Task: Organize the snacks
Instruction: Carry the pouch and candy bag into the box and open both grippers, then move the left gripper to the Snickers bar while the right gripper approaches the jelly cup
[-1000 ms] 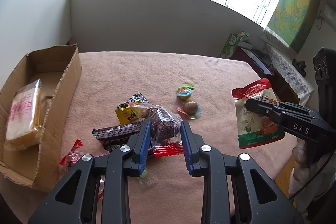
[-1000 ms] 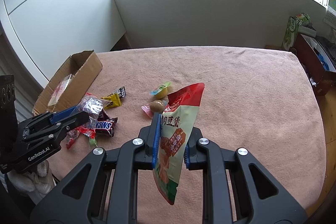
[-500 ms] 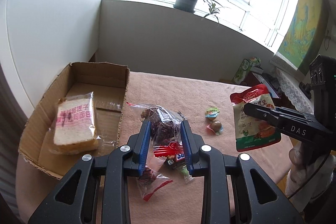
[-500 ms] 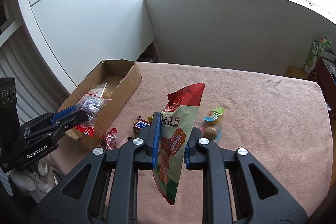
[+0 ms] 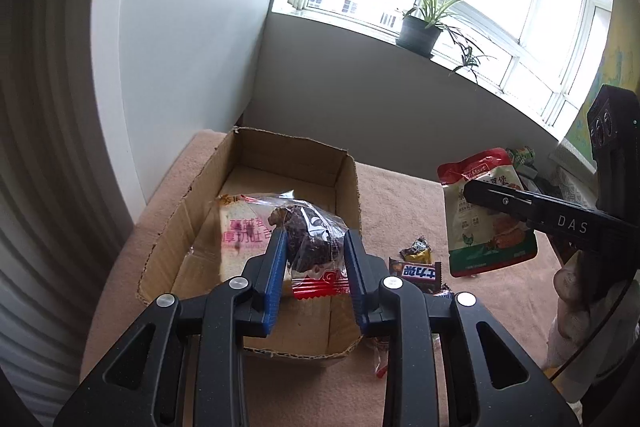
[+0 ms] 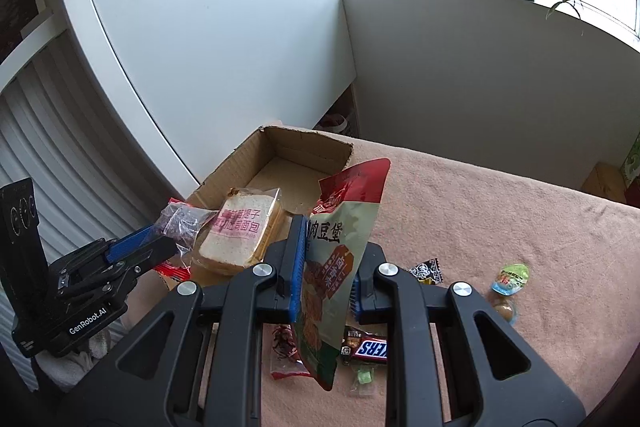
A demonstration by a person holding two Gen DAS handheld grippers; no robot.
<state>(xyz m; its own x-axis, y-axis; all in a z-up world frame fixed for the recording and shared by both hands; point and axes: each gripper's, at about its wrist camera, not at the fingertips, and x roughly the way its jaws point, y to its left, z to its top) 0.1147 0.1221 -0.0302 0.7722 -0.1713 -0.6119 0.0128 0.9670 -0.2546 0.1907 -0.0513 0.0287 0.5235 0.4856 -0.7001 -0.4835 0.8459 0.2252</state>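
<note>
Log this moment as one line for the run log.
left gripper: shut on clear bag over box | right gripper: shut on pouch | bread: in box

Left gripper [image 5: 314,259] with clear bag of dark snacks [image 5: 310,239]: moved off loose snack pile, now over cardboard box [image 5: 352,183], above wrapped bread [image 5: 236,235] inside.

Right gripper [image 6: 324,267] with red-green pouch [image 6: 340,227]: swung same way, now near box's right wall (was over mid tabletop [image 6: 500,219]).

Box: from far left edge of both views to centre.

Snickers bar [image 6: 370,347], jelly cup [image 6: 512,279]: now low and right in right wrist view.
</note>
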